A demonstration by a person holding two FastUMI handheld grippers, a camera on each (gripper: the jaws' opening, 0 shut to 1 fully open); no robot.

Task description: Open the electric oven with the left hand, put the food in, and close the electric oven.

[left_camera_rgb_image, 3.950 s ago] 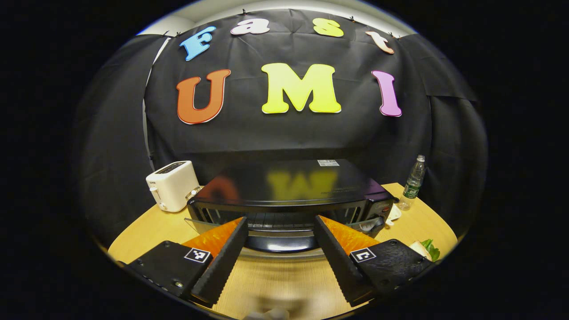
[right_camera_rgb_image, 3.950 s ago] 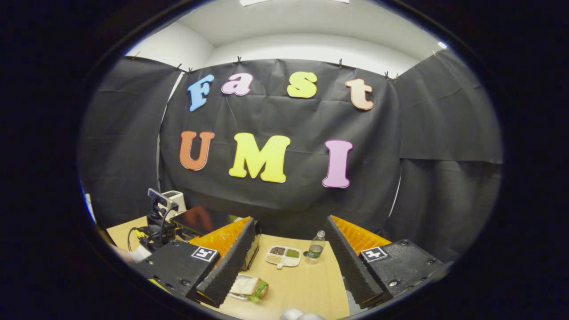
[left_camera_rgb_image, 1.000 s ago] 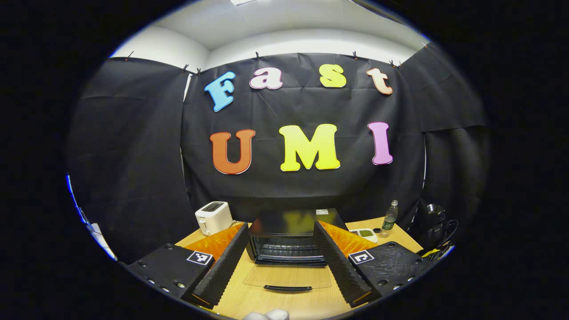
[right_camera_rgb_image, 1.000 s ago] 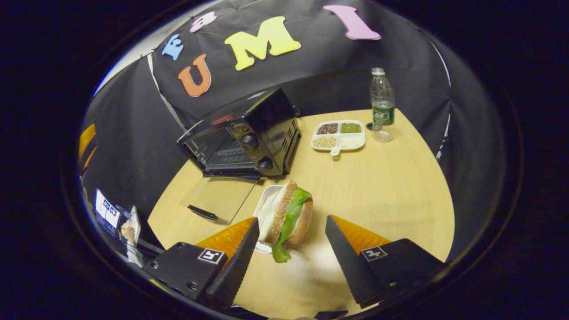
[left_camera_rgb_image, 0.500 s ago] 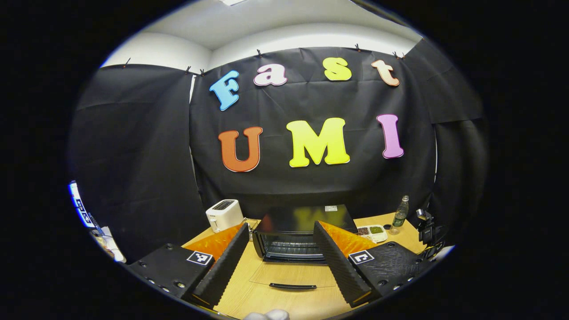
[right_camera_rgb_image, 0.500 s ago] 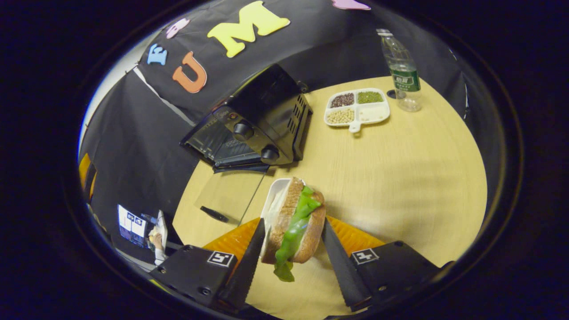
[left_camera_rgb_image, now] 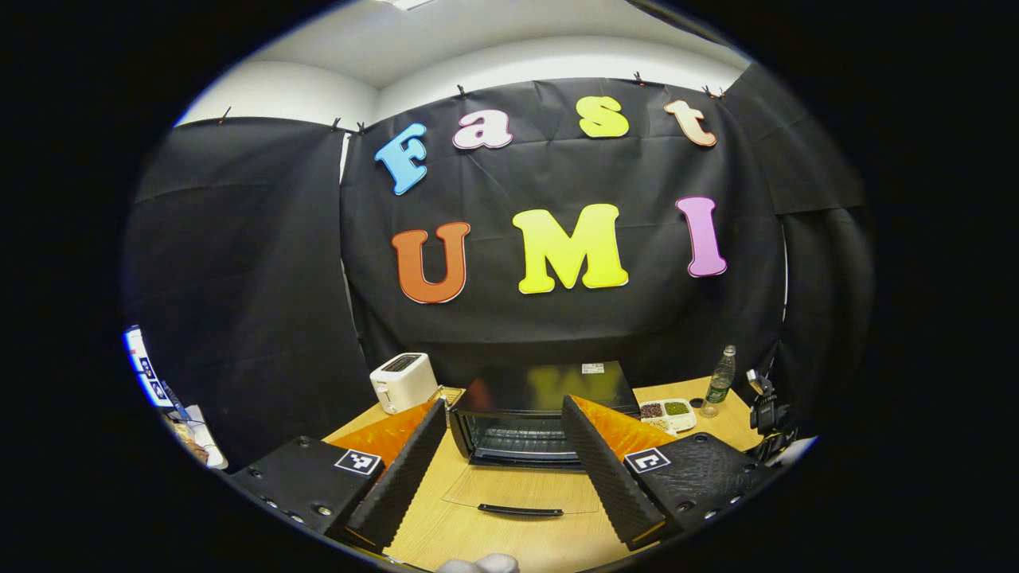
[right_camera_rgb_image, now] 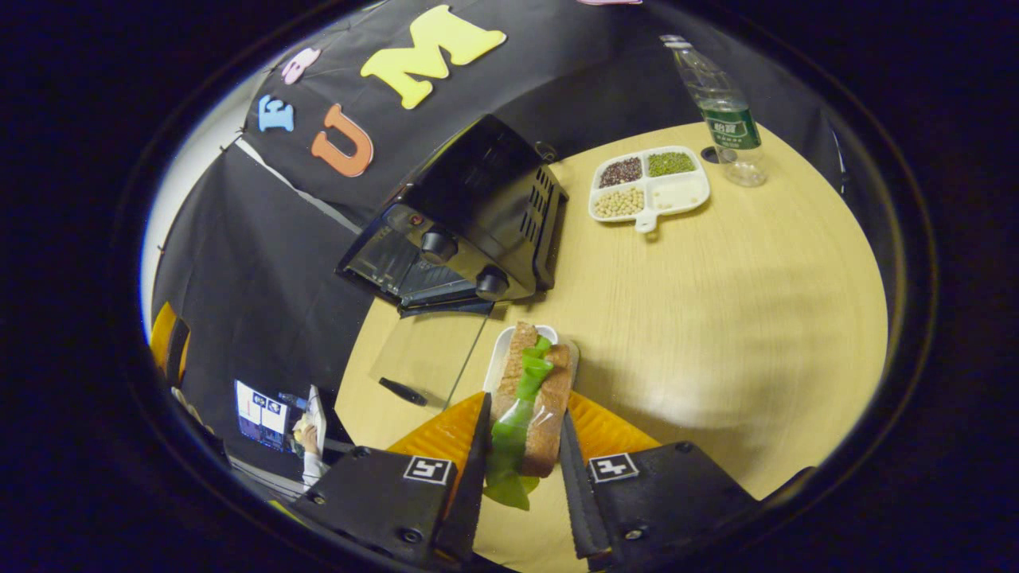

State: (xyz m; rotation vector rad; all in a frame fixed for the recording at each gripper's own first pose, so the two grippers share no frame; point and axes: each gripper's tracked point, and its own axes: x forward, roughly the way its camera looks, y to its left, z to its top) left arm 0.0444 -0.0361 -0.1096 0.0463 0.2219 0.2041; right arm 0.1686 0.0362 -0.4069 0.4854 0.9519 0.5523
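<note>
Brown-crusted bread and bright green lettuce make up the sandwich [right_camera_rgb_image: 525, 406], which stands on edge between the two fingers of the right tool [right_camera_rgb_image: 521, 485]. Both fingers press against its bread sides, and a lettuce leaf hangs out of its near end. The sandwich is held over a small white plate [right_camera_rgb_image: 505, 356], whose rim shows just behind it on the pale wooden counter [right_camera_rgb_image: 716, 318].

Beyond the plate sits the electric oven [right_camera_rgb_image: 470, 231], a glossy black box with two round knobs on its front panel and vent slots down its side. Its glass door [right_camera_rgb_image: 422, 358] is folded down flat onto the counter, dark handle at the near edge, and the wire rack inside is visible. Farther back on the counter are a white divided dish [right_camera_rgb_image: 649, 191] holding dark, green and pale grains, and a clear water bottle [right_camera_rgb_image: 720, 111] with a green label.

In the left gripper view, the left tool [left_camera_rgb_image: 493, 469] hangs above the counter with its fingers spread wide apart and nothing between them. It faces the open oven [left_camera_rgb_image: 541, 414] from the front, with the lowered door [left_camera_rgb_image: 521, 493] lying between. A white toaster [left_camera_rgb_image: 404, 380] stands to the oven's left, near the black cloth wall.
</note>
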